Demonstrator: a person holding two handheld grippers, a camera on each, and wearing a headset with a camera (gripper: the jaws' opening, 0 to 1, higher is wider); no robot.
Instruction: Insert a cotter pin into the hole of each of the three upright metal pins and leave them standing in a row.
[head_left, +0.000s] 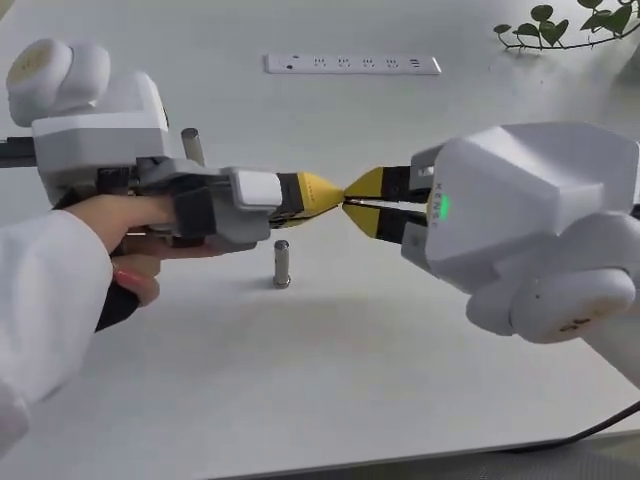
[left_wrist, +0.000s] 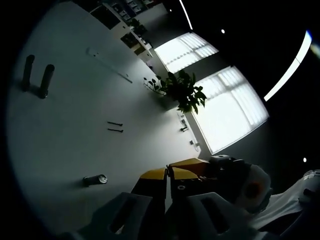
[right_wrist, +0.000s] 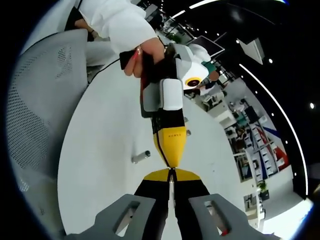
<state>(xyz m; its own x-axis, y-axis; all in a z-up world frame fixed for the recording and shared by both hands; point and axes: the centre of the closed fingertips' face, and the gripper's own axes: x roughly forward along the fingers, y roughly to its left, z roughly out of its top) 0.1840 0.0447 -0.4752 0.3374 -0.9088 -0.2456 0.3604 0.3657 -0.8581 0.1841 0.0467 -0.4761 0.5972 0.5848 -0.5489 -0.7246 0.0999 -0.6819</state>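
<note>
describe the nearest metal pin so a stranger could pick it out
On the white table, look below where the two grippers' yellow fingers meet. The short upright metal pin stands there alone in the open; the other pin peeks behind the left gripper.

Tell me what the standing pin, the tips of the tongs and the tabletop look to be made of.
The standing pin looks like metal, likely steel, judging by its grey, dull sheen. The tips of the left tongs and right tongs are yellow and matte, probably plastic or rubber, but I cannot tell which. The tabletop is smooth, white and faintly glossy, perhaps laminate.
</note>
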